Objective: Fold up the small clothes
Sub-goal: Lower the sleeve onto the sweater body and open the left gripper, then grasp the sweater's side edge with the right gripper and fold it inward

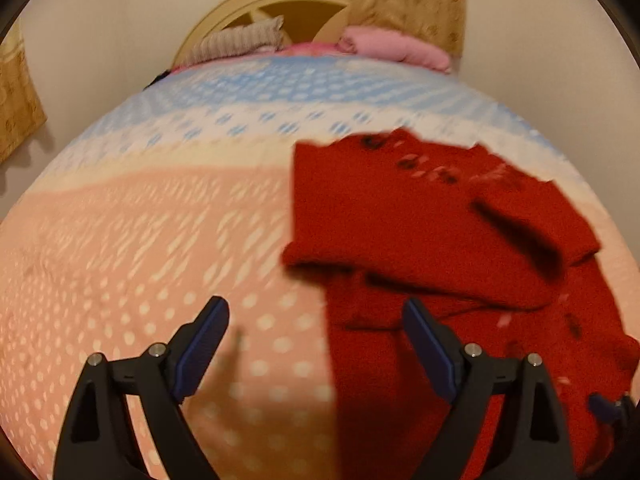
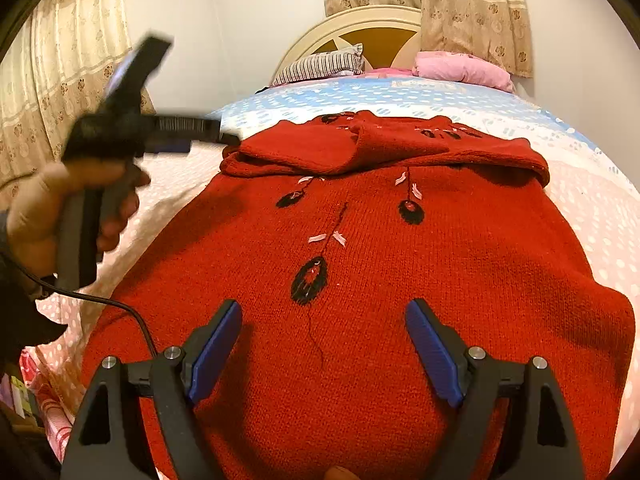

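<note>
A red knitted sweater with black and pink embroidered flowers lies on the bed, its upper part folded over in layers. In the left wrist view the sweater lies to the right, blurred. My left gripper is open and empty, above the sweater's left edge and the bedsheet. It also shows in the right wrist view, held in a hand near the sweater's far left corner. My right gripper is open and empty, just above the sweater's near part.
The bed has a pink, white and blue dotted sheet. A striped pillow and a pink pillow lie against the cream headboard. Beige curtains hang behind and at the left.
</note>
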Demonstrator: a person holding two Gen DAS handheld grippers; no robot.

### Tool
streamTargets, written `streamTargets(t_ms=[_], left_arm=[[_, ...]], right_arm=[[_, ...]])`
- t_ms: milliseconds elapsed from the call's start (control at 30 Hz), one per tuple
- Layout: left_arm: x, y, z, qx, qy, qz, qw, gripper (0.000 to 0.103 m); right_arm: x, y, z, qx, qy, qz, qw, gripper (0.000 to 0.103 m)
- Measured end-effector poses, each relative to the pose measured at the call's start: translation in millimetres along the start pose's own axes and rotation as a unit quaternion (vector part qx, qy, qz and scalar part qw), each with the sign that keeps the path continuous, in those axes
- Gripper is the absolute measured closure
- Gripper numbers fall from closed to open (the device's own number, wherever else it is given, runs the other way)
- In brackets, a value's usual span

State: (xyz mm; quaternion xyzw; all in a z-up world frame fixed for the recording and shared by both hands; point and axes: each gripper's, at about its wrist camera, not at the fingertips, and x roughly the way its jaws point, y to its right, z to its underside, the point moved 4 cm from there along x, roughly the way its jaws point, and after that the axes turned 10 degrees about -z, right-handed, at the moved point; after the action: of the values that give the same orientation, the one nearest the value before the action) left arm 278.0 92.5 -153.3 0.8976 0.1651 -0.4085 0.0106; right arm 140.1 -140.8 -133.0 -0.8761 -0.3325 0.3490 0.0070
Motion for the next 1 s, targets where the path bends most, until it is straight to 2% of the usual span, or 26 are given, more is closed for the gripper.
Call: streamTargets(t_ms=[100, 133, 200, 333, 367, 433, 533, 700, 733, 767, 800, 833, 867, 933, 1000], left_arm=[[16, -3, -2, -0.001, -0.004, -0.014, 0.9999, 0.011], [17, -4, -2, -0.004, -0.004, -0.013, 0.9999, 0.008], [23, -7, -1, -0.017, -0.01, -0.009, 0.9998, 0.005], [30, -16, 5, -0.045, -0.031, 0.01, 0.9985, 0.0], [34, -20, 7, -0.058, -0.038, 0.02, 0.9974, 0.0], [37, -29, 11, -0.093, -0.046, 0.04, 0.9938, 0.0], [35, -29, 14, -0.094, -0.042, 0.042, 0.9938, 0.0], [37, -31, 14, -0.102, -0.046, 0.055, 0.9922, 0.0], [37, -32, 14, -0.104, -0.046, 0.057, 0.9919, 0.0], [37, -32, 14, -0.104, -0.045, 0.057, 0.9919, 0.0], [37, -32, 14, -0.104, -0.045, 0.057, 0.992, 0.0], [37, -32, 14, -0.104, -0.045, 0.058, 0.9918, 0.0], [37, -32, 14, -0.106, -0.045, 0.061, 0.9915, 0.0], [37, -34, 14, -0.109, -0.044, 0.065, 0.9909, 0.0], [37, -34, 14, -0.111, -0.044, 0.066, 0.9907, 0.0]], right_arm=[[-4, 1, -3, 0.013, -0.014, -0.006, 1.0, 0.018], [-7, 4, -9, 0.031, -0.021, -0.013, 0.999, 0.018], [-19, 10, -24, 0.053, -0.007, -0.016, 0.998, 0.018], [-39, 17, -76, 0.027, 0.021, 0.043, 0.998, 0.019], [-38, 19, -93, 0.02, 0.018, 0.055, 0.998, 0.024], [-29, 20, -119, 0.011, 0.019, 0.071, 0.997, 0.029], [12, 20, -156, -0.004, -0.008, 0.09, 0.996, 0.033], [90, 19, -175, -0.021, -0.07, 0.121, 0.99, 0.033], [104, 19, -173, -0.032, -0.086, 0.139, 0.986, 0.036], [124, 23, -169, -0.038, -0.11, 0.158, 0.981, 0.046], [134, 27, -167, -0.034, -0.121, 0.159, 0.979, 0.05], [141, 32, -162, -0.03, -0.131, 0.166, 0.977, 0.058], [145, 41, -158, -0.025, -0.137, 0.184, 0.973, 0.075], [140, 54, -159, -0.003, -0.118, 0.183, 0.976, 0.095], [123, 59, -167, 0.003, -0.086, 0.178, 0.98, 0.097]])
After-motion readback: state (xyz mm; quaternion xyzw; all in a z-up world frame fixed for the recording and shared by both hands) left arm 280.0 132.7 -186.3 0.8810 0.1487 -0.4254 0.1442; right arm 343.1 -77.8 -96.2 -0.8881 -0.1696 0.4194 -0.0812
